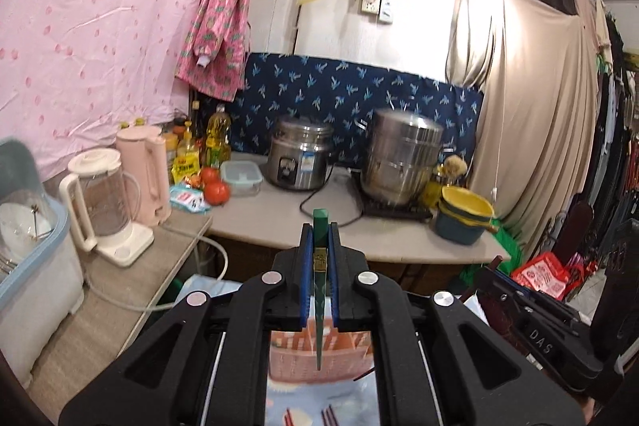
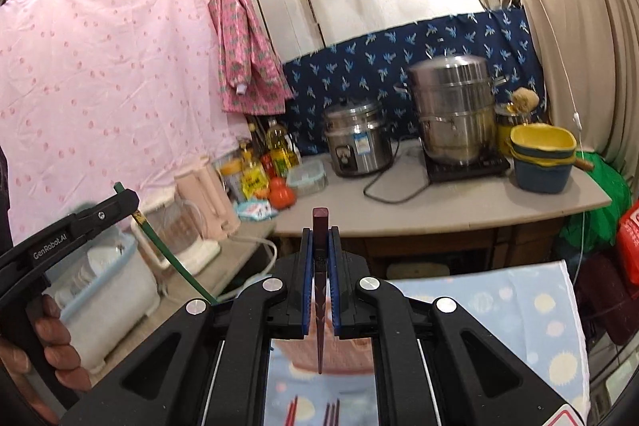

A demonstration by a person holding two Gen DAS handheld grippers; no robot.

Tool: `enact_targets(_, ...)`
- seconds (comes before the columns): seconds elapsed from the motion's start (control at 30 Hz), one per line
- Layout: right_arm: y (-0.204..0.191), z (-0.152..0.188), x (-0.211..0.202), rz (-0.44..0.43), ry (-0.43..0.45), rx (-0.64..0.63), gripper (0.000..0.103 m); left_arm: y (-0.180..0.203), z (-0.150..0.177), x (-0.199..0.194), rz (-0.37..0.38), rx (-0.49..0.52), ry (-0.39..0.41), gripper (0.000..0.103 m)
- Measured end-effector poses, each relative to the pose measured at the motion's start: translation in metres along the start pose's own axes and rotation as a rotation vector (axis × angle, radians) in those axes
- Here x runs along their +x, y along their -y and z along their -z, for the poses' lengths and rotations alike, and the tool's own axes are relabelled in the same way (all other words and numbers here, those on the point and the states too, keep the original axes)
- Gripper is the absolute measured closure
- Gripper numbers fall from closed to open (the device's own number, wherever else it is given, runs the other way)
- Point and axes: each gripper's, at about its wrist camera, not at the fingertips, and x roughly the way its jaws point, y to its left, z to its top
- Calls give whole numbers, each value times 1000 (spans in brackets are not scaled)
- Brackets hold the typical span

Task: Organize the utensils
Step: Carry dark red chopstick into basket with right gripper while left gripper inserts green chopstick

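My left gripper (image 1: 320, 231) is shut on a green chopstick (image 1: 319, 310), which stands nearly upright between the blue pads with its thin tip pointing down. My right gripper (image 2: 319, 232) is shut the same way on a dark red chopstick (image 2: 320, 310). Under both tips sits a pink slotted basket (image 1: 295, 354) (image 2: 351, 346) on a light blue patterned cloth (image 2: 499, 306). Several more chopsticks (image 2: 333, 411) lie on the cloth nearer to me. In the right wrist view the left gripper (image 2: 127, 200) is at the left with the green chopstick (image 2: 171, 262), held by a hand (image 2: 52, 338).
Behind is a counter (image 1: 279, 218) with a rice cooker (image 1: 299, 158), a steel steamer pot (image 1: 403, 154), stacked yellow and blue bowls (image 1: 463, 214), tomatoes (image 1: 217, 192) and oil bottles. A blender (image 1: 104, 202), a pink kettle (image 1: 145, 174) and a covered dish box (image 1: 28, 258) stand at the left.
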Motion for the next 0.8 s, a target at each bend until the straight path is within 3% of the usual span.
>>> enact_targets(0.2, 7, -16, 41, 24, 19, 18, 96, -4, -7, 46, -5, -22, -4, 96)
enact_targets(0.57, 27, 58, 108, 57, -194, 22, 96, -20, 76, 111, -56, -28, -212, 96)
enact_targets(0.8, 22, 71, 110, 72, -219, -6, 95, -22, 100, 117, -96, -19, -259, 94)
